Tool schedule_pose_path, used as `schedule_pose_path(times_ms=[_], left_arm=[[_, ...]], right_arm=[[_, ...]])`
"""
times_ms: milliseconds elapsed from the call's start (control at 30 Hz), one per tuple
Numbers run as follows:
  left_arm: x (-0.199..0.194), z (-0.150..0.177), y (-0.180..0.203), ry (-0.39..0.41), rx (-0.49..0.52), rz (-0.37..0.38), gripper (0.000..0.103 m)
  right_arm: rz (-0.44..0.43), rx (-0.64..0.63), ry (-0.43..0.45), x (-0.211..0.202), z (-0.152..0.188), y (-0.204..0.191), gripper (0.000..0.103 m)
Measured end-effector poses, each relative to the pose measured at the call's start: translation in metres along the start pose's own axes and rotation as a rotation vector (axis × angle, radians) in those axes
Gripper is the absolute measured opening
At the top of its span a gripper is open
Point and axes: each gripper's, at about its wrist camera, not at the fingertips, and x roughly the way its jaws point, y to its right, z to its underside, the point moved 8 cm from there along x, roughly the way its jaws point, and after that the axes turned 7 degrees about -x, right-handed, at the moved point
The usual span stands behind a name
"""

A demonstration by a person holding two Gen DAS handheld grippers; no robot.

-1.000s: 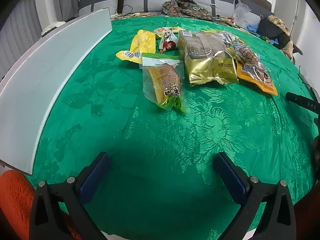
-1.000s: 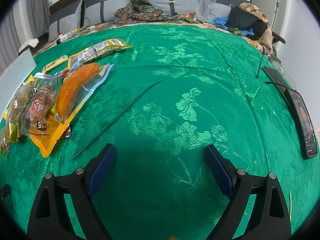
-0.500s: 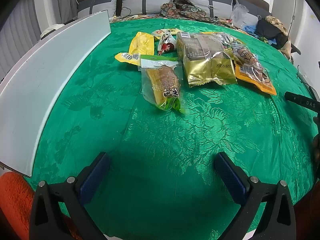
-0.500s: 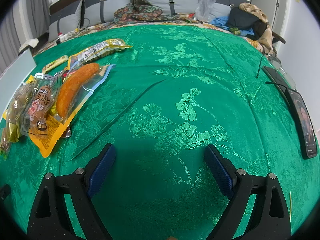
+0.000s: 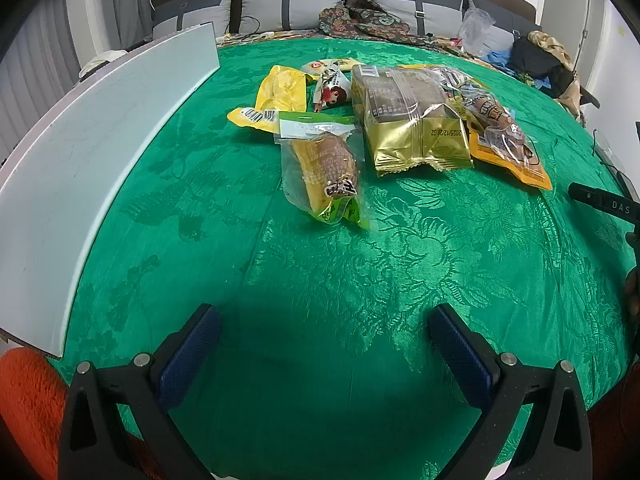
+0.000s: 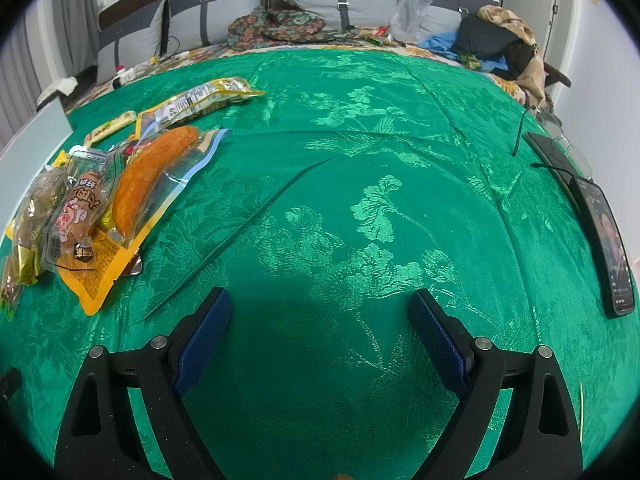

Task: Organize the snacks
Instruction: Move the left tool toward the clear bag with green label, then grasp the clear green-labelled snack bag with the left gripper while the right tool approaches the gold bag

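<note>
Closest of all: the left claw (image 5: 324, 316), spread wide apart, holding nothing, low over the green cloth (image 5: 320, 264). Same for the right claw (image 6: 318, 298): wide apart, nothing inside, only bare cloth between the blue pads.

Almost no change from a moment ago. Only a tiny wobble in the left view, none in the right. No snack picked up, none pushed. So probably still the very start of the job, with all the sorting left to do.

A bit further from the left claw, straight ahead: the corn snack in a clear bag (image 5: 326, 168), nearest of the pile and a little apart at its front end. Likely the easiest first grab. Just behind it and to the right, the big gold pack (image 5: 408, 120). Right of that, touching it, the orange sausage pack (image 5: 504, 140). Behind the corn snack, the yellow pack (image 5: 280, 92), partly tucked under the corn bag's green top. Next to that, a small white pack with a red face (image 5: 330, 88).

Off to the left, a long white board (image 5: 100, 140) along the cloth's edge.

From the right claw, the whole pile well off to the left, with a fat orange sausage in a clear pack (image 6: 156, 184) on top. Far on the right edge, a phone (image 6: 608, 248).

Furthest back: grey pillows (image 5: 292, 4).
</note>
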Motion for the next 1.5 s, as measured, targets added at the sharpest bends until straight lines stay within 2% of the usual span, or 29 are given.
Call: schedule_pose_path(times_ms=[167,367,467,600,667,800,900,967,1000,1033,1067,1167,1267,1300,1400,1500], left_arm=[[0.001,-0.006,-0.006,-0.066,-0.007,0.017,0.103],[-0.005,-0.025,-0.034,-0.059,-0.155,0.095,0.103],[-0.006,-0.047,-0.042,-0.045,-0.165,0.098,0.102],[-0.005,-0.076,-0.031,-0.041,-0.123,0.126,0.102],[0.005,-0.086,-0.021,-0.063,-0.065,0.095,0.102],[0.036,-0.093,-0.004,-0.144,0.038,0.001,0.091],[0.049,-0.096,-0.003,-0.172,0.023,0.005,0.090],[0.049,-0.099,-0.006,-0.168,0.000,0.039,0.074],[0.047,-0.099,-0.006,-0.175,-0.014,0.083,0.050],[0.046,-0.098,-0.006,-0.194,-0.019,0.102,0.037],[0.045,-0.094,-0.010,-0.210,-0.021,0.105,0.037],[0.039,-0.082,-0.021,-0.231,-0.012,0.114,0.036],[0.030,-0.072,-0.031,-0.271,-0.014,0.169,0.037],[0.029,-0.071,-0.034,-0.273,-0.013,0.173,0.042],[0.028,-0.073,-0.035,-0.258,0.006,0.118,0.074],[0.032,-0.072,-0.030,-0.235,0.040,0.079,0.079]], right_arm=[[0.000,0.000,0.000,0.000,0.000,0.000,0.093],[0.000,0.000,0.000,0.000,0.000,0.000,0.093],[0.000,0.000,0.000,0.000,0.000,0.000,0.093],[0.000,0.000,0.000,0.000,0.000,0.000,0.093],[0.000,-0.001,0.000,0.000,0.000,0.000,0.093],[0.001,-0.001,0.000,0.000,0.000,0.000,0.093],[0.001,-0.001,0.000,0.000,0.000,0.000,0.093],[0.001,-0.001,0.000,0.000,0.000,0.000,0.093],[0.001,-0.001,0.000,0.000,0.000,0.000,0.093],[0.001,-0.001,0.000,0.000,0.000,0.000,0.093],[0.001,-0.001,0.000,0.000,0.000,0.000,0.093],[0.001,-0.001,0.000,0.000,0.000,0.000,0.093],[0.001,-0.001,0.000,0.000,0.000,0.000,0.093],[0.001,-0.001,0.000,0.000,0.000,0.000,0.093],[0.001,-0.001,0.000,0.000,0.000,0.000,0.093],[0.001,-0.002,0.000,0.000,0.000,0.000,0.093]])
